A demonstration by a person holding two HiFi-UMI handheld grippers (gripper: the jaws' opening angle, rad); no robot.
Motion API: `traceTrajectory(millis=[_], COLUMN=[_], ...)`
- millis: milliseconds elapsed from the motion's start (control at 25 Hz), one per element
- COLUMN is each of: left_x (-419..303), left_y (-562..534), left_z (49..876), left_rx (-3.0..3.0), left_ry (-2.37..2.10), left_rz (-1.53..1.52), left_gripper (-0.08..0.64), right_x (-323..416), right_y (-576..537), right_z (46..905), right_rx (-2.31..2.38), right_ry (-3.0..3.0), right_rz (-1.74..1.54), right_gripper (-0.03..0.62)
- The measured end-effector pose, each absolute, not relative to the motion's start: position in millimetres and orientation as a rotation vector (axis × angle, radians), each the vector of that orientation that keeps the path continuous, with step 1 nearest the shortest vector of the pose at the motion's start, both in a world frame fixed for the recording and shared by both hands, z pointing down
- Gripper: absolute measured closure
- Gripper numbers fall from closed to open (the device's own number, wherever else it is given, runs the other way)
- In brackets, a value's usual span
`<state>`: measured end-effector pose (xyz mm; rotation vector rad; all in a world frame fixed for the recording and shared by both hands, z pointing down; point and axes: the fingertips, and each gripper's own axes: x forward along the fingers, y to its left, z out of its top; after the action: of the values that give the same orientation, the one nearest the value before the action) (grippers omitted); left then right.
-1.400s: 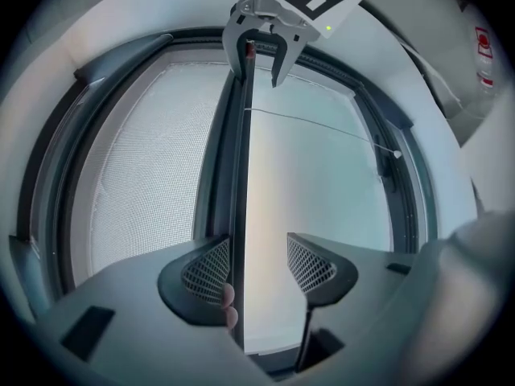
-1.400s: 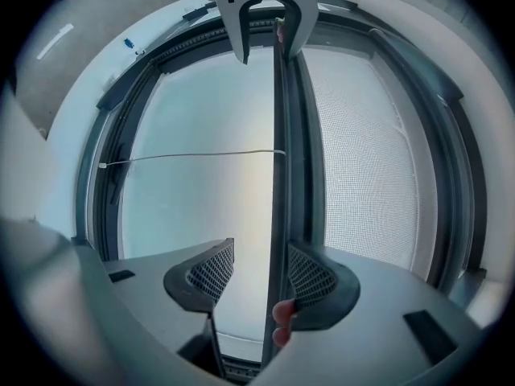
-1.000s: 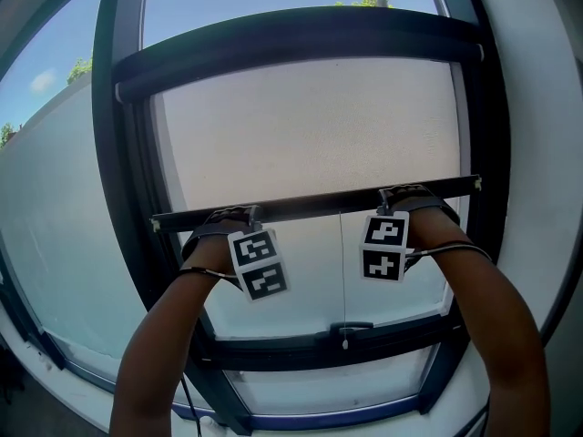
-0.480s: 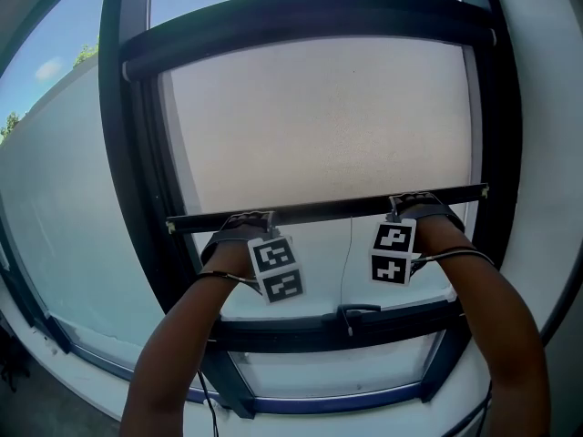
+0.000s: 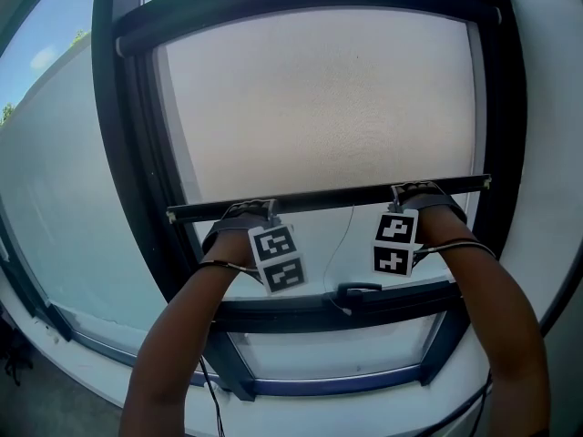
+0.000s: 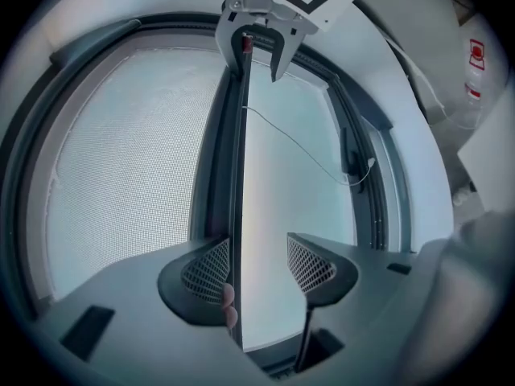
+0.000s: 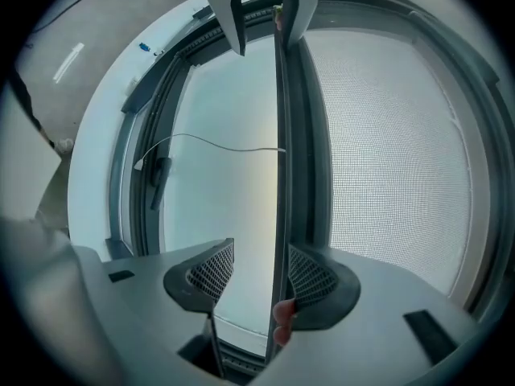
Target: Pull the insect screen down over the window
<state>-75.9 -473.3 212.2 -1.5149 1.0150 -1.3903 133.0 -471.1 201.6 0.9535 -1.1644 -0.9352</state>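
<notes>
A dark window frame (image 5: 127, 153) fills the head view, set in a white reveal (image 5: 547, 153) that curves round its right side. Through the pane to the left, a pale outside wall (image 5: 64, 208) shows under a patch of blue sky (image 5: 46, 53).

The insect screen (image 5: 319, 107) hangs as a fine grey mesh from the dark housing (image 5: 301, 3) at the top of the frame. It covers the opening down to its pull bar (image 5: 337, 198), which lies about level. The bar sits a little above the lower crossbar (image 5: 273, 317), with a strip of uncovered glass between them.

The left gripper (image 6: 257, 265) holds its jaws wide apart. The bar passes between them and lies against one mesh-patterned pad only, with the other pad clear of it. The right gripper (image 7: 261, 276) also stands wide, and the bar rests against just one of its pads.

A thin cord (image 5: 339, 244) hangs from the middle of the bar towards the handle (image 5: 357, 289) on the crossbar. Fingertips (image 7: 282, 320) show beside the bar, just under the right gripper's jaws.
</notes>
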Motion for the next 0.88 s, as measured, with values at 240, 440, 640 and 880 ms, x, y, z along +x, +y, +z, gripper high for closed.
traceTrajectory(millis=[240, 440, 640, 880], left_x=[-76, -77, -76, -75], left_y=[-472, -472, -470, -470], left_z=[253, 267, 277, 321], left_rx=[-1.532, -1.537, -1.559, -1.58], left_ry=[0.966, 0.959, 0.948, 0.892], left_rz=[-1.44, -1.449, -1.455, -1.513], left_gripper=[0.334, 0.334, 0.334, 0.334], right_x=[132, 131, 132, 135], right_y=[-469, -469, -468, -467], right_z=[242, 258, 267, 309], right_rx=[0.928, 0.932, 0.915, 0.859], right_ry=[-1.218, -1.24, -1.243, -1.246], right_rz=[-0.897, -0.888, -0.875, -0.827], right_gripper=[0.383, 0.383, 0.383, 0.383])
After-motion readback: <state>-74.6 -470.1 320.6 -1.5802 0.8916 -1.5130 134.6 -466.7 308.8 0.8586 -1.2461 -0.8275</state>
